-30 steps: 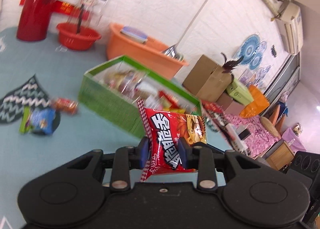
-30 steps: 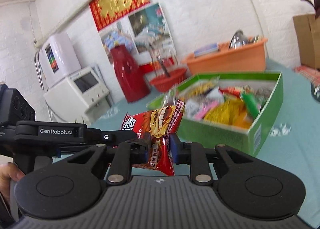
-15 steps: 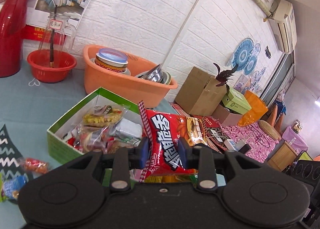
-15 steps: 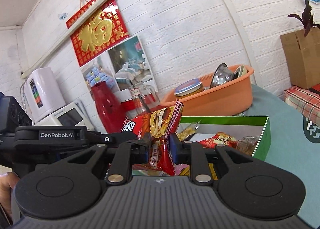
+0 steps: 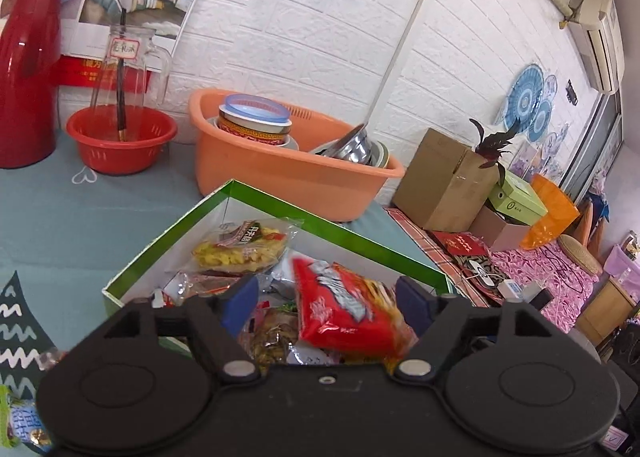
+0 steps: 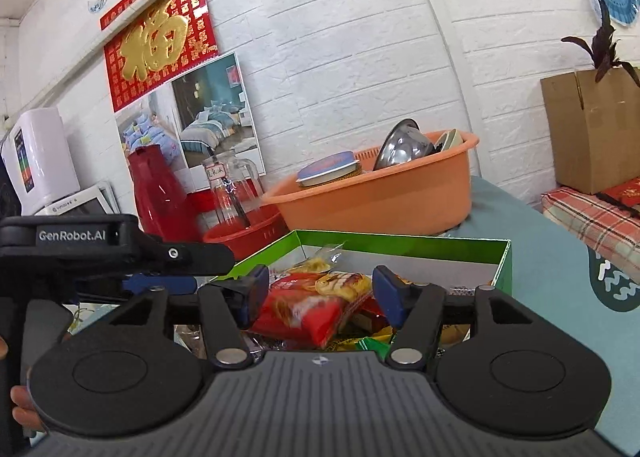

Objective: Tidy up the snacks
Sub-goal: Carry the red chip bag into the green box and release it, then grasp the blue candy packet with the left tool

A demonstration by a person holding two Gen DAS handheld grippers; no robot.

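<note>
A green snack box (image 5: 328, 226) (image 6: 505, 266) with white inner walls stands on the teal table, heaped with several packets. My left gripper (image 5: 326, 303) hangs over it with its jaws opening; a blurred red packet (image 5: 344, 313) drops between the blue pads without touching them. My right gripper (image 6: 318, 295) is over the same box, its jaws opening too. A red snack bag (image 6: 308, 311) lies on the pile between its pads, free of them. A yellow chip packet (image 5: 240, 247) rests further back in the box. The left gripper's body (image 6: 120, 247) shows at the left of the right wrist view.
Behind the box sit an orange tub (image 5: 288, 173) (image 6: 384, 193) of dishes, a red basket (image 5: 120, 137) holding a glass jug, and a red flask (image 5: 28, 69). Loose snacks (image 5: 24, 423) lie on the table at the lower left. A cardboard box (image 6: 592, 129) stands to the right.
Both grippers moved in over the green box, each gripping a red packet, then opened wide. Both packets left the pads and now fall or lie on the pile in the box.
</note>
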